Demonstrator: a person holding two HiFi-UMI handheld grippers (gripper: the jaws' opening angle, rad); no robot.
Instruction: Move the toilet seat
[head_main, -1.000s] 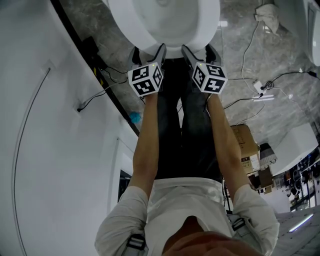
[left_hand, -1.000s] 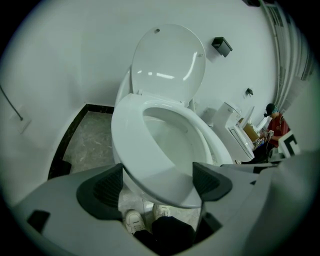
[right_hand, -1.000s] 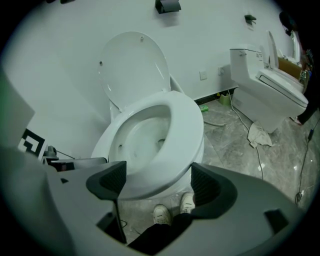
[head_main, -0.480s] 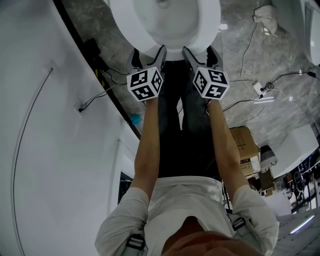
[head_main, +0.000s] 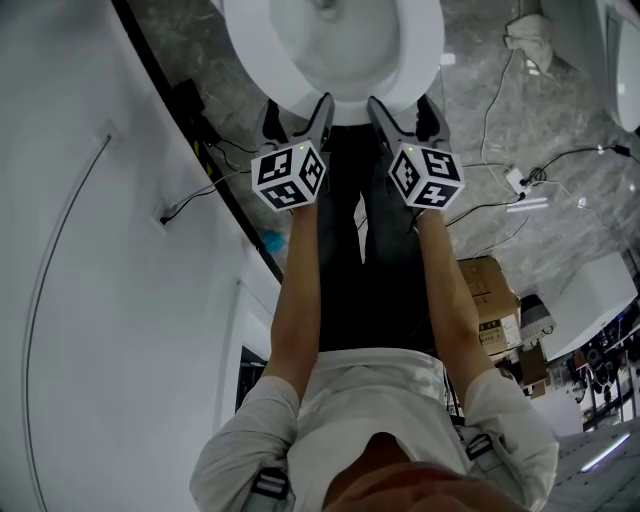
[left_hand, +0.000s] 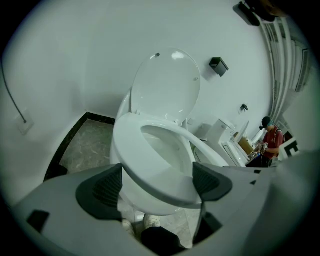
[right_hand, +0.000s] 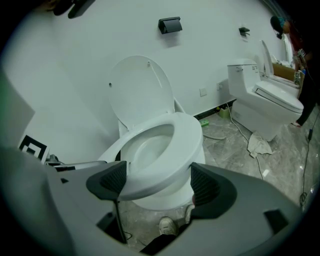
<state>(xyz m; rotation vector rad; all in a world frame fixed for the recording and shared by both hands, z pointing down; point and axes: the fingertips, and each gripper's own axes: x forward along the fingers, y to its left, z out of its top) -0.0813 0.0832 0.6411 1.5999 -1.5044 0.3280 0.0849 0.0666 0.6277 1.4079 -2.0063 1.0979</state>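
Toilet seat (right_hand: 187, 135) front rim lies dead ahead of us. Left gripper (left_hand: 157, 184) and right gripper (right_hand: 156, 184) are side by side, equally near, jaws apart and straddling that rim.

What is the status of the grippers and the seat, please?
Left gripper open, right gripper open, both at the seat's front edge. Seat down on the bowl. Lid up, out of the way.
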